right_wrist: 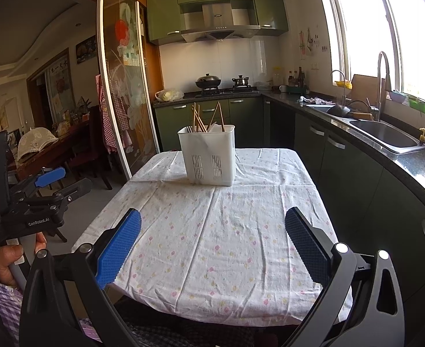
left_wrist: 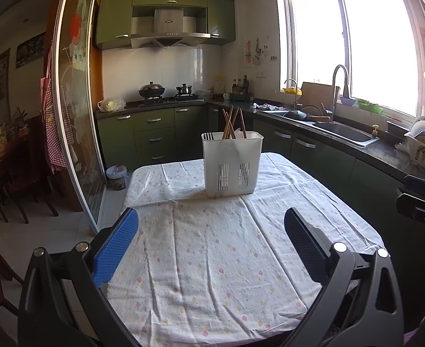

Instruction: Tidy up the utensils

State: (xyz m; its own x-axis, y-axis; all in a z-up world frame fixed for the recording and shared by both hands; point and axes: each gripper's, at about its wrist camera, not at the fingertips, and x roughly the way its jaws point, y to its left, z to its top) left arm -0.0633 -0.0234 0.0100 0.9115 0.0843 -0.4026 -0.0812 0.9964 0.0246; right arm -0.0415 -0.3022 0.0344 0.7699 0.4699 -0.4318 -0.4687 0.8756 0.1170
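Ahead, the utensil holder [left_wrist: 232, 164] stands well beyond both open hand-held grippers.

Both wrist views look forward over the table [left_wrist: 212, 260], sharing the distant utensil holder [left_wrist: 232, 164].

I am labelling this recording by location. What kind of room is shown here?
Most likely a home kitchen: a gas stove with a wok under a range hood, a sink with a tall faucet by the window, and green cabinets.
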